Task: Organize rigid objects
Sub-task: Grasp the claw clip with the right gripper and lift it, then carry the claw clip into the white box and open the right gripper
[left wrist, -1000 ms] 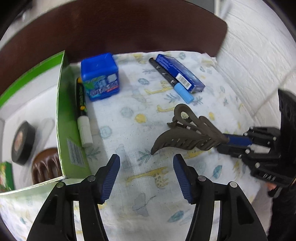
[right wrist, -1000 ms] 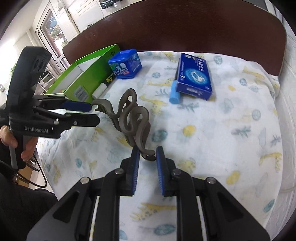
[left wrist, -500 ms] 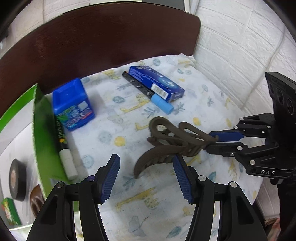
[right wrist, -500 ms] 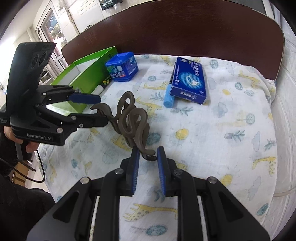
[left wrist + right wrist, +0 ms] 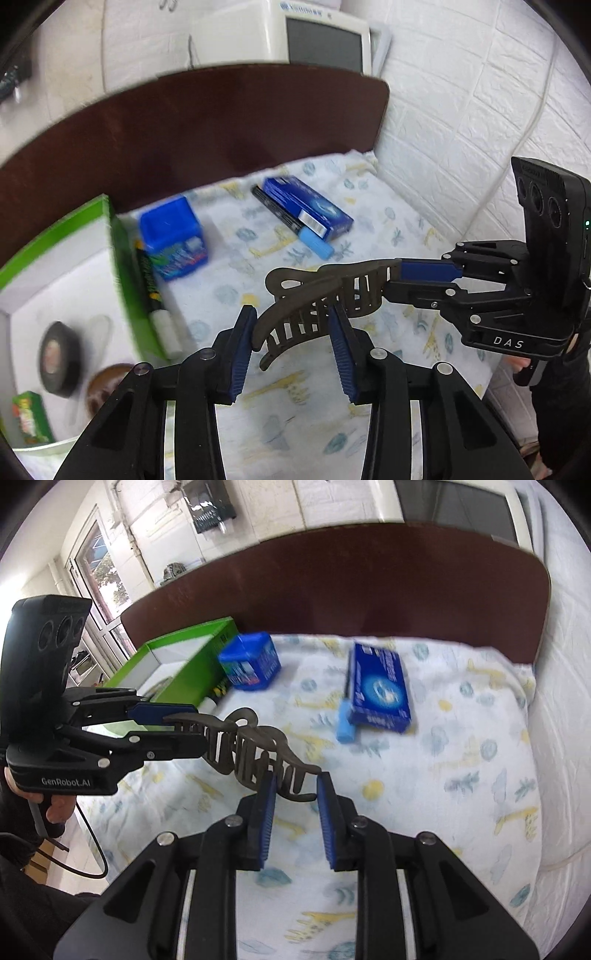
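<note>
A brown hair claw (image 5: 354,273) hangs in the air above the patterned sheet, held at both ends. My left gripper (image 5: 291,317) has its closing jaws around the claw's curved end, and both blue pads touch it. From the right wrist view the left gripper (image 5: 184,729) clamps that end of the hair claw (image 5: 236,746). My right gripper (image 5: 295,786) holds the other end, its jaws opening slightly while the pads still bear on the teeth. The left wrist view shows the right gripper (image 5: 395,278) coming in from the right.
An open green box (image 5: 127,280) on the left holds a black tape roll (image 5: 57,354). A white-capped marker (image 5: 155,295) and a blue square box (image 5: 171,240) lie beside it. A flat blue box (image 5: 306,210) and a blue-capped marker (image 5: 314,242) lie farther back. A brown headboard (image 5: 184,140) bounds the far side.
Both grippers have risen with the claw. The left gripper came up to the claw's free end and narrowed its jaws onto it. The right jaws have widened a little.
</note>
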Demonstrator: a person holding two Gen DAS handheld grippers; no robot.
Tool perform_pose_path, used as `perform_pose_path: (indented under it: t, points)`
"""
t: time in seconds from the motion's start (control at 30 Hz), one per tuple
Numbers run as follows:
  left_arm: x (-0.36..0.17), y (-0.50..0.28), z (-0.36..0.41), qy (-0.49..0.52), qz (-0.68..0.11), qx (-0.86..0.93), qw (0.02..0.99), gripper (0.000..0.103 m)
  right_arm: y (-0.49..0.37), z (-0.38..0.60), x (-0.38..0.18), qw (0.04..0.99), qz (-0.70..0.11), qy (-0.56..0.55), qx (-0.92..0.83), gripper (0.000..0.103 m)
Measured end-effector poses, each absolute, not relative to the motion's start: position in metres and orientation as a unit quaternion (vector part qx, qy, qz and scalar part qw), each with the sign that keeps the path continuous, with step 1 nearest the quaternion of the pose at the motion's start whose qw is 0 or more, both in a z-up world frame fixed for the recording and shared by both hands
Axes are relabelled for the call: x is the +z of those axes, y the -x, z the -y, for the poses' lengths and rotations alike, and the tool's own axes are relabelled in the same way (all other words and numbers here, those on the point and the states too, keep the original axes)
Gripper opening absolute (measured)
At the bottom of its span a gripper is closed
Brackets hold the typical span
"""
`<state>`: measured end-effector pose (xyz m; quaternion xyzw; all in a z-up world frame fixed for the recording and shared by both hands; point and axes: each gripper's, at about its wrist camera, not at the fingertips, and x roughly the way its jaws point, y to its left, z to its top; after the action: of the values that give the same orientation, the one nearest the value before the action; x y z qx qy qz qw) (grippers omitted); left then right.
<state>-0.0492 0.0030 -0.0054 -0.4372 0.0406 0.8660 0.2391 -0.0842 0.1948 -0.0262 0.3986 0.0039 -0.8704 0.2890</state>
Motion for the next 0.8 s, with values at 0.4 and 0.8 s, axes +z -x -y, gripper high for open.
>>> perform_pose_path:
  t: [0.4,0.8]
  points:
    - [0.052,0.033,0.137,0.380,0.003,0.917,0.123,0.041,0.101,-0.058,0.035,0.390,-0.044,-0.337,-0.856,0.024]
    - [-0.004,0.038,0.232,0.448,0.083,0.890,0.039,0.041,0.121,0.048,-0.003,0.432,-0.046,-0.401,-0.807,0.024]
